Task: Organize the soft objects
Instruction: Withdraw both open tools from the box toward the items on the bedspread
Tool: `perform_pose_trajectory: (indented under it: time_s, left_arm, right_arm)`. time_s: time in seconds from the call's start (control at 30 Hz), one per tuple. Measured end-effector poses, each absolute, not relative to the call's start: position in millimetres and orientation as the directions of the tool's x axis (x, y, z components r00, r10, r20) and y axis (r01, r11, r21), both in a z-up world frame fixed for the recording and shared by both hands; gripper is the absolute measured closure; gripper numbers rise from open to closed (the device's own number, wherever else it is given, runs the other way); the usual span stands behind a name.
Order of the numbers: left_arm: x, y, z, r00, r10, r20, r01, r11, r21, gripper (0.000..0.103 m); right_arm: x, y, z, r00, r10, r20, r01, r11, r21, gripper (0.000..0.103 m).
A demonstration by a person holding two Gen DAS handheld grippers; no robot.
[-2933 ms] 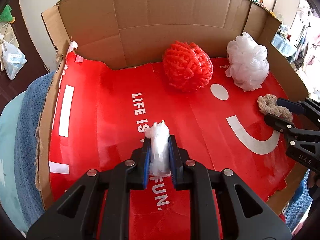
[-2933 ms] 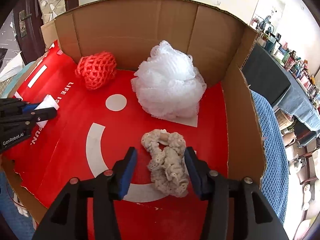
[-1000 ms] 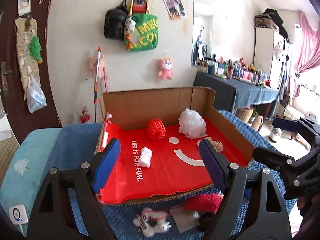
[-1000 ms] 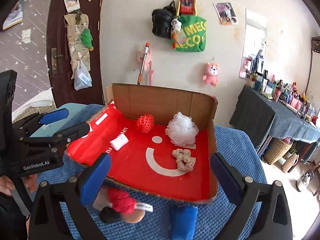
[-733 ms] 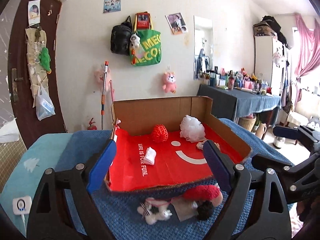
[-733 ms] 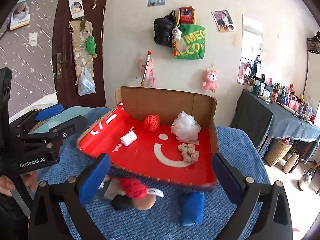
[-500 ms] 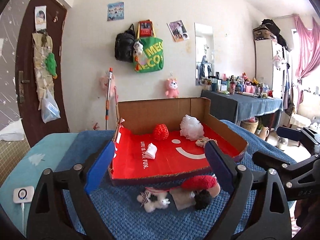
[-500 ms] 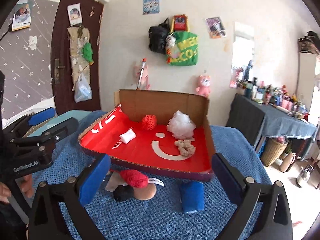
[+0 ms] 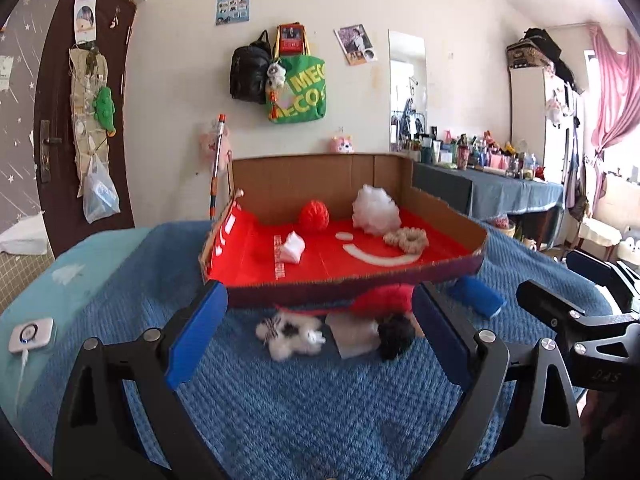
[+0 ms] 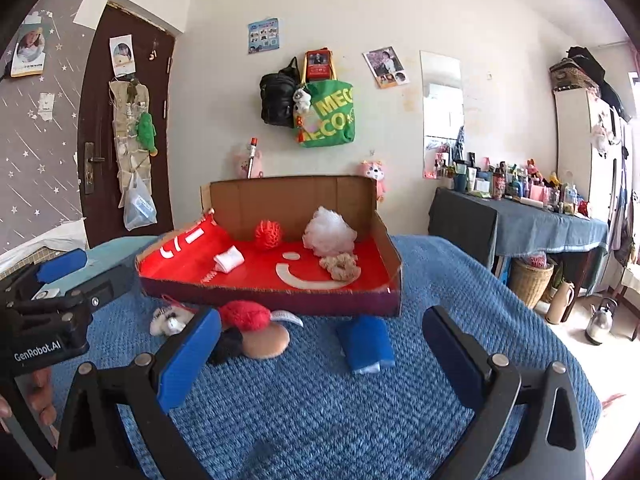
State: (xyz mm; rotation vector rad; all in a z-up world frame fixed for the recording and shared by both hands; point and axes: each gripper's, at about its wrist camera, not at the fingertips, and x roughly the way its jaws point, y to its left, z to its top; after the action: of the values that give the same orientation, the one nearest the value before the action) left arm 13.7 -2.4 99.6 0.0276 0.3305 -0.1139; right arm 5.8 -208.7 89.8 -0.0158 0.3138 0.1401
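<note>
- A cream wall (image 10: 360, 20) carries a green tote bag (image 10: 326, 116), a black backpack (image 10: 278, 98) and a mirror (image 10: 442, 114).
- A dark brown door (image 10: 120, 140) stands at left.
- A cluttered side table (image 10: 520, 220) with blue cloth stands at right.
- Pink curtains (image 9: 616, 92) filter daylight.

Left gripper (image 9: 320, 332) hangs wide open over the blue blanket (image 9: 280, 412), nothing between its blue pads. Ahead lie a white plush toy (image 9: 290, 332), a red woolly thing (image 9: 384, 298) and a black pom-pom (image 9: 396, 334). Behind sits the red-lined box (image 9: 352, 280), holding a red ball (image 9: 314, 216), a white puff (image 9: 376, 210), a beige scrunchie (image 9: 406, 238) and a folded white piece (image 9: 293, 247). The right gripper (image 9: 580, 300) shows at the right edge.
</note>
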Motion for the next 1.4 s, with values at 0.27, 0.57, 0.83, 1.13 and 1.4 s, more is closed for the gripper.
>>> perform_pose_trajectory:
  time_s: [0.27, 0.57, 0.83, 1.13, 1.4]
  left_arm:
    - [14, -4, 80, 0.927, -0.092, -0.364, 0.103, 0.995, 0.012, 0.008]
    - [17, -2, 61, 0.912, -0.075, -0.403, 0.086, 0.996, 0.01, 0.008]
    - [24, 4, 52, 0.901, -0.069, -0.428, 0.071, 0.997, -0.012, 0.008]
    - [26, 4, 50, 0.896, -0.072, -0.438, 0.072, 0.997, -0.017, 0.008]
    - [32, 8, 52, 0.882, -0.084, -0.463, 0.075, 0.996, -0.039, 0.008]
  right_arm:
    - [8, -211, 59, 0.928, 0.102, -0.359, -0.104, 0.994, 0.015, 0.0]
    - [12, -206, 41, 0.914, 0.087, -0.396, -0.09, 0.996, 0.01, 0.0]
    - [17, -203, 33, 0.905, 0.077, -0.417, -0.082, 0.997, 0.006, 0.0]
    - [22, -205, 28, 0.899, 0.066, -0.432, -0.068, 0.998, 0.011, 0.0]
    - [22, -207, 32, 0.898, 0.063, -0.435, -0.062, 0.998, 0.017, 0.0]
